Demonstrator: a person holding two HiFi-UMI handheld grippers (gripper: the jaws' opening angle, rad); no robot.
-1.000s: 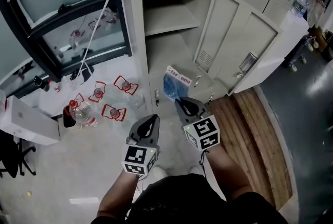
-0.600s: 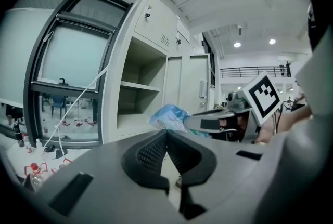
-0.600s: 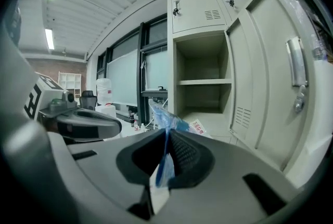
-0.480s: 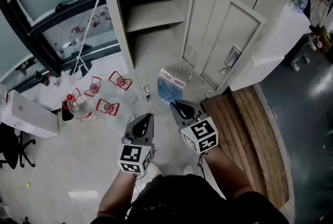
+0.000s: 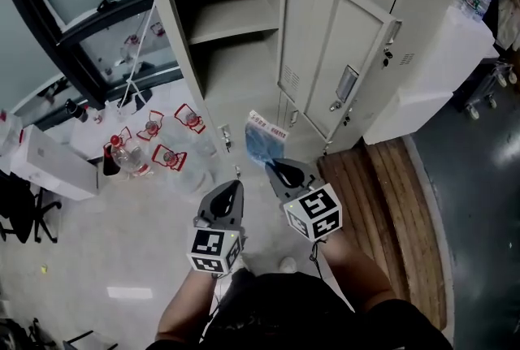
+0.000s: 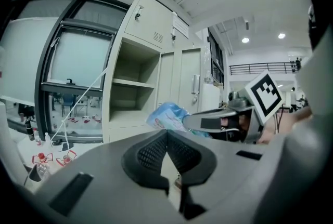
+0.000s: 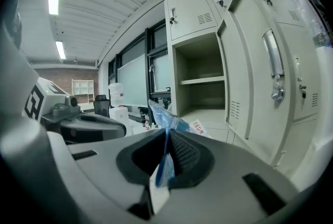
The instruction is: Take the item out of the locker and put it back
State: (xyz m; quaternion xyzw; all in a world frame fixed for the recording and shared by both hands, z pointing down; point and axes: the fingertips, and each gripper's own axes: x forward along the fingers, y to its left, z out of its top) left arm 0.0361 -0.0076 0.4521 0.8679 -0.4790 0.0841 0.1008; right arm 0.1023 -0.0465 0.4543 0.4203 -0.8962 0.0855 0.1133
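Observation:
A blue plastic packet (image 5: 263, 140) with a white label hangs in front of the open locker (image 5: 236, 32), outside its lower compartment. My right gripper (image 5: 273, 165) is shut on the packet's edge; in the right gripper view the blue film (image 7: 165, 129) is pinched between the pads. My left gripper (image 5: 236, 184) is held beside it to the left, shut with nothing between its pads (image 6: 167, 137). In the left gripper view the packet (image 6: 165, 116) and the right gripper (image 6: 218, 120) show to the right. The locker's shelf (image 5: 223, 19) and floor look bare.
The locker door (image 5: 333, 64) stands swung open to the right. Several water bottles with red labels (image 5: 154, 141) lie on the floor at the left, next to a white box (image 5: 49, 166). A wooden platform (image 5: 390, 210) runs along the right. A window frame (image 5: 89, 23) stands left of the locker.
The view has shifted, with the locker now further up and left in the head view. Both grippers keep their places side by side, the packet still held by the right one.

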